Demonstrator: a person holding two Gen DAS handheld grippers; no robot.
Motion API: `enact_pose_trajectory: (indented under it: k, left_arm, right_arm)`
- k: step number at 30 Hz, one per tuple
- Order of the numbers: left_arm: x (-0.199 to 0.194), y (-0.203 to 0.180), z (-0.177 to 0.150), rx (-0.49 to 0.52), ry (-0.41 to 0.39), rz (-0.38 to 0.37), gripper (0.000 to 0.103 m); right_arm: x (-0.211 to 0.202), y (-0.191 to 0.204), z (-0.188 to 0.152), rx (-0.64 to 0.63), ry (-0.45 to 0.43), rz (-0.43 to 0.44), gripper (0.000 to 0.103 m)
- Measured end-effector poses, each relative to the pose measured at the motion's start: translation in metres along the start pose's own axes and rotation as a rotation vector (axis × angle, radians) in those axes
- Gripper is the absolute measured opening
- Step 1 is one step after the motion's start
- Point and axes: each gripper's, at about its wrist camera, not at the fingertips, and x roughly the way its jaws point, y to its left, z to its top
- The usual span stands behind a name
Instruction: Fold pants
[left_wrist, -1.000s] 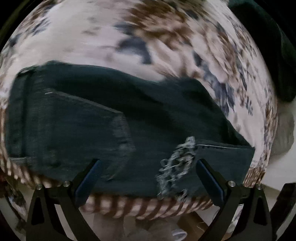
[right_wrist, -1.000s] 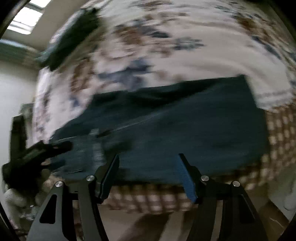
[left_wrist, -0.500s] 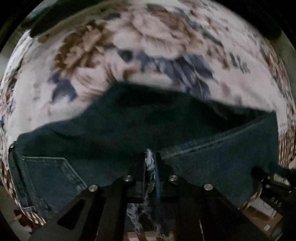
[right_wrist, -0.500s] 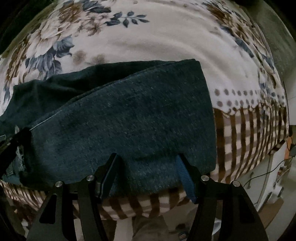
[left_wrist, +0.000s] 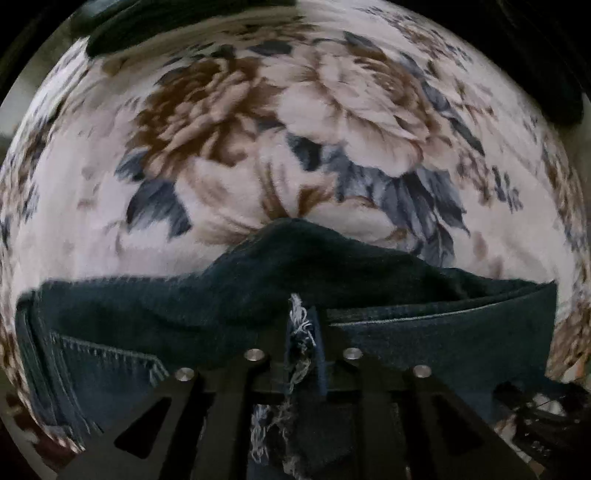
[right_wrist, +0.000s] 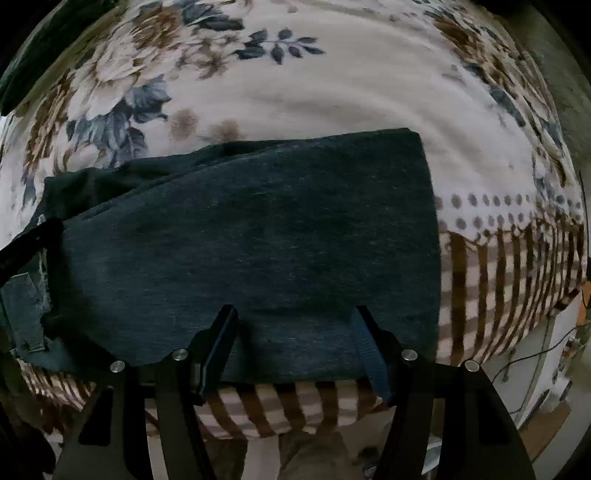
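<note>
Dark blue jeans (right_wrist: 258, 236) lie folded on a floral blanket near the bed's front edge. In the left wrist view the jeans (left_wrist: 184, 310) show a stitched back pocket at lower left. My left gripper (left_wrist: 301, 332) is shut on the frayed, torn part of the denim (left_wrist: 299, 317) and lifts it slightly. My right gripper (right_wrist: 293, 332) is open, its fingers straddling the near edge of the folded leg without pinching it. The left gripper shows as a dark shape at the left edge of the right wrist view (right_wrist: 33, 240).
The floral blanket (right_wrist: 332, 92) covers the bed beyond the jeans, with a brown striped border (right_wrist: 498, 277) at the front and right. Dark clothing (left_wrist: 166, 22) lies at the far edge. Floor, cables and a box (right_wrist: 546, 417) show at lower right.
My left gripper went from open over the jeans to shut on the frayed tear, then raised it a little. My right gripper stayed open and came closer to the leg's near edge.
</note>
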Motion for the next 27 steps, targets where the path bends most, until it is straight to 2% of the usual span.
enact_pose_trajectory:
  k: [3, 4, 5, 6, 7, 9, 11, 14, 17, 19, 22, 24, 27]
  left_arm:
    - [-0.021, 0.036, -0.018, -0.1, 0.015, -0.052, 0.04]
    - [-0.03, 0.051, -0.026, -0.141, 0.005, -0.071, 0.051]
    - [-0.035, 0.061, -0.031, -0.166, -0.002, -0.077, 0.061]
    - [-0.044, 0.075, -0.039, -0.205, -0.015, -0.087, 0.089]
    - [-0.05, 0.086, -0.045, -0.238, -0.028, -0.094, 0.102]
    - [-0.061, 0.115, -0.074, -0.355, -0.068, -0.12, 0.102]
    - [-0.058, 0.136, -0.08, -0.467, -0.073, -0.15, 0.102]
    - [-0.066, 0.193, -0.129, -0.749, -0.119, -0.187, 0.102]
    - [-0.054, 0.227, -0.166, -1.063, -0.19, -0.228, 0.101]
    - [-0.046, 0.247, -0.186, -1.192, -0.224, -0.265, 0.1]
    - [-0.026, 0.271, -0.196, -1.304, -0.258, -0.285, 0.093]
    - [-0.015, 0.28, -0.191, -1.324, -0.288, -0.295, 0.088]
    - [-0.013, 0.287, -0.182, -1.296, -0.331, -0.271, 0.058]
  right_arm:
    - [-0.001, 0.013, 0.004, -0.013, 0.017, 0.042, 0.067]
    - [-0.001, 0.018, 0.004, -0.018, 0.025, 0.062, 0.069]
    - [-0.002, 0.023, 0.004, -0.019, 0.031, 0.083, 0.076]
    - [-0.003, 0.027, 0.004, -0.017, 0.033, 0.097, 0.079]
    - [-0.004, 0.031, 0.004, -0.014, 0.032, 0.113, 0.079]
    - [-0.006, 0.043, 0.003, -0.016, 0.028, 0.128, 0.079]
    - [-0.008, 0.056, 0.005, -0.017, 0.032, 0.131, 0.079]
    - [-0.011, 0.078, 0.006, -0.002, 0.052, 0.138, 0.079]
    - [-0.012, 0.098, 0.011, -0.003, 0.075, 0.137, 0.079]
    - [-0.01, 0.115, 0.008, -0.016, 0.075, 0.126, 0.079]
    - [-0.01, 0.139, 0.013, -0.051, 0.067, 0.097, 0.079]
    - [-0.007, 0.16, 0.017, -0.07, 0.068, 0.079, 0.079]
    - [-0.005, 0.18, 0.018, -0.076, 0.077, 0.073, 0.079]
